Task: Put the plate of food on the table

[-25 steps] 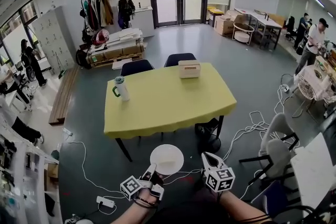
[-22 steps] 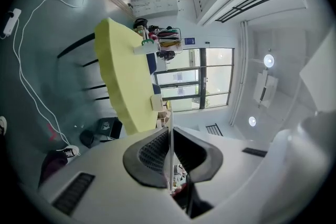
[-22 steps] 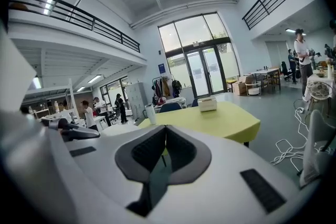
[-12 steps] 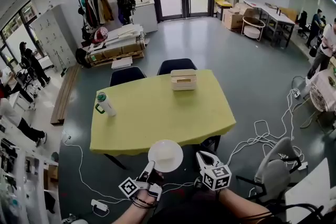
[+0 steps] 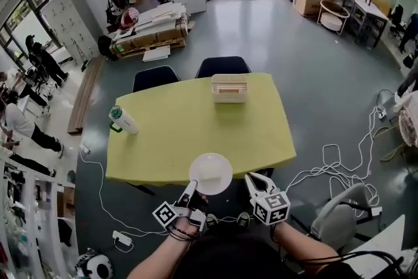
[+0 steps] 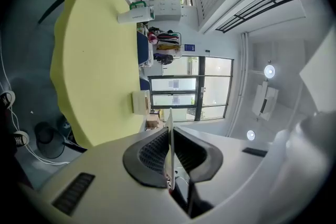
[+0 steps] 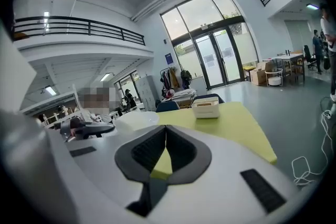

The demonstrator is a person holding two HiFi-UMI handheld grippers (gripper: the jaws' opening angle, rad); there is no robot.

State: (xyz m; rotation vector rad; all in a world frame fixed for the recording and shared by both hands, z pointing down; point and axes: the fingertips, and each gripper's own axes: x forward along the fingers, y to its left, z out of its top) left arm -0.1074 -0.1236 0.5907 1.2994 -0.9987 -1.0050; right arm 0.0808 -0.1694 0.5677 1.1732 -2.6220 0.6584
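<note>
- Two claws sit low in the head view, the left claw (image 5: 191, 190) and the right claw (image 5: 252, 178). Both point toward the yellow table (image 5: 196, 131).
- Left claw (image 6: 169, 132): its jaws are clamped on the near-left rim of the white plate (image 5: 210, 173). In the left gripper view the plate (image 6: 169, 122) shows edge-on as a thin white line pinched between the ribbed pads.
- The plate hangs off the left claw alone, and nothing else touches it. From the head view it overlaps the table's near edge, about mid-width. I can't tell its height above the cloth from there.
- Right claw (image 7: 166, 131): its jaws meet at the tips with nothing between them. Only yellow cloth shows through the gap below the tips. It sits just right of the plate without touching it.
- The right gripper view shows the plate (image 7: 135, 119) to the left, beside the table (image 7: 231, 123).
- On the table, a bottle (image 5: 123, 119) with a green cap is near the left edge. A box (image 5: 229, 87) sits at the far side, centre. Both are well apart from the plate.
- The left gripper view shows the same bottle (image 6: 135, 16) and box (image 6: 140, 102) on the table (image 6: 94, 60).
- On the far side of the table are a dark chair (image 5: 155, 78) and a second chair (image 5: 222, 66).
- Cables (image 5: 326, 170) lie on the floor to the right of the table.
</note>
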